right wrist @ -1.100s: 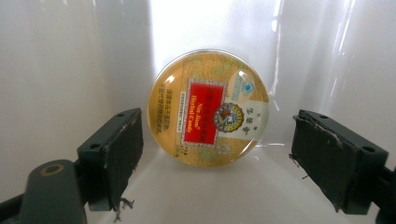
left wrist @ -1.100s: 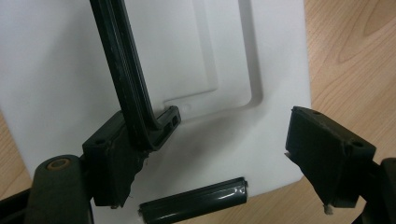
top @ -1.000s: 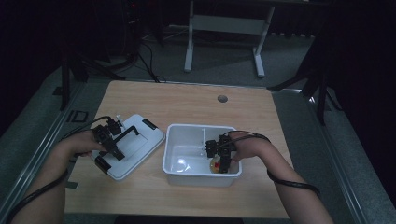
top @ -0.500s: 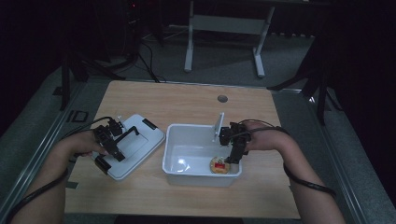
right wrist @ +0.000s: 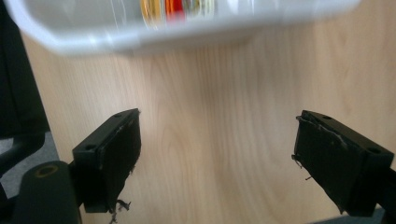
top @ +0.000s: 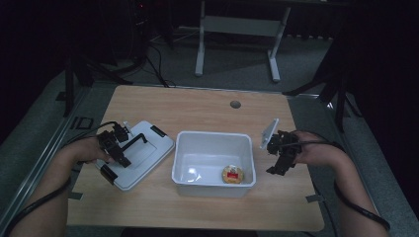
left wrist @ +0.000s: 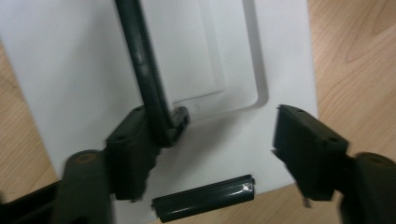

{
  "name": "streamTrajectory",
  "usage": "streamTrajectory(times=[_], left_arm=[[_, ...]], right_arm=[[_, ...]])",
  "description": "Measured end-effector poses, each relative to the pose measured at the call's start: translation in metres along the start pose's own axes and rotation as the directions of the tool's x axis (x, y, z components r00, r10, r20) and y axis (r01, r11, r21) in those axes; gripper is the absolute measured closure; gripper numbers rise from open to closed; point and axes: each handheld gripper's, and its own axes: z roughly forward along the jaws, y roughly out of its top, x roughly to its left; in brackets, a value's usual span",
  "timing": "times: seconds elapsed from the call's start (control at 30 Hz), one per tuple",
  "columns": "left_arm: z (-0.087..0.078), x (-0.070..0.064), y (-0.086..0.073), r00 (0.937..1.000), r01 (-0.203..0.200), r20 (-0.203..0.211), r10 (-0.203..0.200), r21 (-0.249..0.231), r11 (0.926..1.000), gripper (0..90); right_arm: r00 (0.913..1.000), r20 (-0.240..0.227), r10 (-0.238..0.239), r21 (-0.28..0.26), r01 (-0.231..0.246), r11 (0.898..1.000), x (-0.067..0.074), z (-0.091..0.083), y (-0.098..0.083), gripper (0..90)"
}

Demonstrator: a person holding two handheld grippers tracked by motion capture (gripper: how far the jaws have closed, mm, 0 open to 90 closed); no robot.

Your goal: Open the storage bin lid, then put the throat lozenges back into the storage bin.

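Note:
A white bin stands mid-table with a round yellow and red item lying on its floor. Its white lid lies flat to the left, with a black handle across it. My left gripper hovers over the lid. In the left gripper view the handle rests against one jaw while the other stands apart. These jaws have just been closing and are open. My right gripper hangs right of the bin, open and empty over bare wood, with the bin's rim beyond it.
A black latch sits on the lid's near edge. A round hole marks the far side of the table. A strip of tape lies at the front right. A metal desk frame stands on the floor behind.
My right gripper has come up out of the bin and moved right, leaving the round item inside. The left hand has stayed over the lid.

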Motion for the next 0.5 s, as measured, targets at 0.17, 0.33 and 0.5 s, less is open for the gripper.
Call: streamTrajectory(times=[0.17,0.33,0.5], left_arm=[[0.002,0.002,0.001,0.9999,0.012,-0.010,-0.012,0.017,0.9998,39.5],[0.005,0.005,0.002,0.9997,-0.002,-0.026,0.002,0.022,0.9998,46.3],[0.006,0.006,0.003,0.9996,-0.017,-0.022,0.018,0.044,0.9989,53.5]], right_arm=[[0.9989,-0.026,0.038,0.034,-0.037,0.999,0.000,0.020,-0.018,14.6],[0.9959,-0.060,0.067,0.043,-0.065,0.997,0.001,0.038,-0.031,14.7],[0.9942,-0.069,0.082,0.049,-0.079,0.996,0.001,0.047,-0.036,14.7]])
